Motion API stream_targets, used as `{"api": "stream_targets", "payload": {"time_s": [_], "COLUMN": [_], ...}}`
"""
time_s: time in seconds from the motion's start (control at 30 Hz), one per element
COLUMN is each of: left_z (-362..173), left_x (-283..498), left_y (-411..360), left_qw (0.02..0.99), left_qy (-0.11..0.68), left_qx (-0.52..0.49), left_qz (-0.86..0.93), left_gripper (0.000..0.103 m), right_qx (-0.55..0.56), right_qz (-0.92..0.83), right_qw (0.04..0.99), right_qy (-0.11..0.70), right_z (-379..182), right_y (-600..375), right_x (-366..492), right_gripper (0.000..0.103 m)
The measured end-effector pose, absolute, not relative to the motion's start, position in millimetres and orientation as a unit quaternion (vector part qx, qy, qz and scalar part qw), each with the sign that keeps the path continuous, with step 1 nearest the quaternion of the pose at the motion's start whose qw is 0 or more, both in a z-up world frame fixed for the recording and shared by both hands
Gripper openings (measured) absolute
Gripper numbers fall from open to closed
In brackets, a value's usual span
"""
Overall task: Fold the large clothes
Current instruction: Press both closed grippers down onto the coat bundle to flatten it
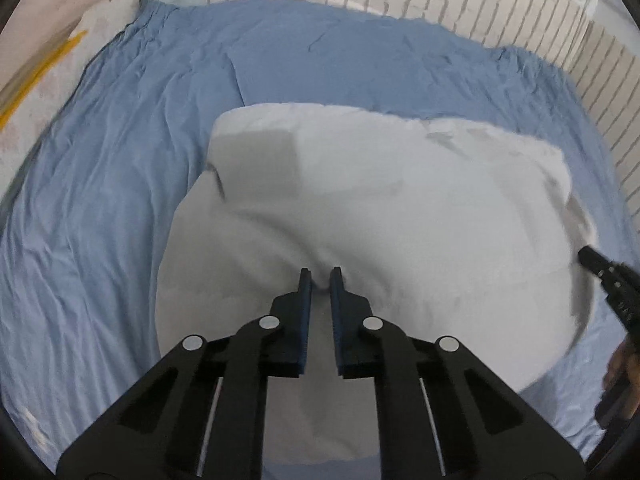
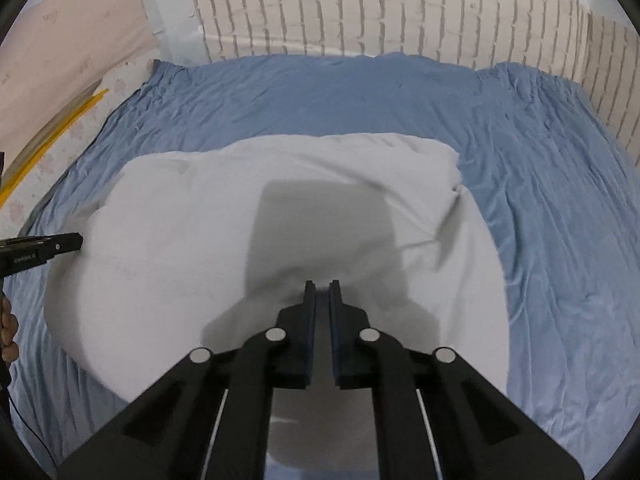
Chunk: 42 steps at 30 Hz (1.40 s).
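Observation:
A large white garment point(image 1: 360, 208) lies partly folded on a blue sheet point(image 1: 100, 200). My left gripper point(image 1: 320, 276) is shut on a pinch of the white cloth at its near edge. My right gripper point(image 2: 322, 288) is shut on the white garment point(image 2: 200, 232) at its near edge too, and casts a shadow on the cloth. The right gripper also shows at the right edge of the left wrist view point(image 1: 608, 276), against the garment's right side. The left gripper shows at the left edge of the right wrist view point(image 2: 40, 250), at the garment's left side.
The blue sheet point(image 2: 560, 200) covers the whole surface and is wrinkled. A white brick wall point(image 2: 380, 4) runs along the far and right sides. A pale floor with a yellow strip point(image 2: 52, 136) lies to the left.

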<state>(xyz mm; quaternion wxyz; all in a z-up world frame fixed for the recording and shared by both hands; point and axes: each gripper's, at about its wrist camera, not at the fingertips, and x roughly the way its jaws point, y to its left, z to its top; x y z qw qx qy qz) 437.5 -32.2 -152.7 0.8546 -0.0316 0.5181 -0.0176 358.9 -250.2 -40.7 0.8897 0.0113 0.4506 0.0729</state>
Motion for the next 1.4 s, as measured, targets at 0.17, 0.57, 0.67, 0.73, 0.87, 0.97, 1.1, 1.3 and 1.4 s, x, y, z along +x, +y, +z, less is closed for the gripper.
{"api": "stream_targets", "payload": {"time_s": [0.17,0.57,0.67,0.73,0.87,0.97,1.1,1.3,1.4], "left_z": [-191.5,-214.5,-218.8,-221.2,-225.0,-227.2,-230.3,-233.7,-234.8], "left_x": [441.0,448.0,456.1,461.6,465.8,469.5,474.5,476.2,476.8], "left_y": [-33.2,-36.0,-36.7,-38.7,-39.3,-37.1,-31.3,-25.8,-23.3], "left_qw": [0.833,0.821,0.816,0.814,0.81,0.806,0.8,0.799,0.799], "left_qy": [0.553,0.57,0.577,0.581,0.586,0.592,0.599,0.6,0.6], "left_qx": [-0.019,-0.003,-0.002,0.006,0.016,0.015,0.005,0.01,0.013], "left_qz": [-0.019,-0.022,-0.025,-0.026,-0.025,-0.025,-0.028,-0.029,-0.027], "left_gripper": [0.004,0.004,0.004,0.003,0.003,0.003,0.003,0.003,0.003], "right_qx": [0.043,0.039,0.027,0.019,0.007,0.01,0.017,0.002,-0.001], "right_qz": [0.079,0.076,0.073,0.07,0.066,0.073,0.077,0.07,0.068], "right_qw": [0.851,0.828,0.824,0.822,0.818,0.811,0.805,0.807,0.808], "right_qy": [0.517,0.554,0.561,0.565,0.571,0.58,0.588,0.586,0.586], "right_z": [-79.5,-112.0,-117.0,-120.3,-124.1,-127.5,-130.9,-134.0,-135.4], "right_y": [-249.2,-243.3,-238.3,-235.6,-230.7,-230.9,-231.5,-221.4,-219.3], "right_x": [380.3,381.8,387.1,390.4,394.0,397.2,400.6,399.6,398.1], "right_gripper": [0.006,0.006,0.005,0.005,0.005,0.005,0.005,0.005,0.005]}}
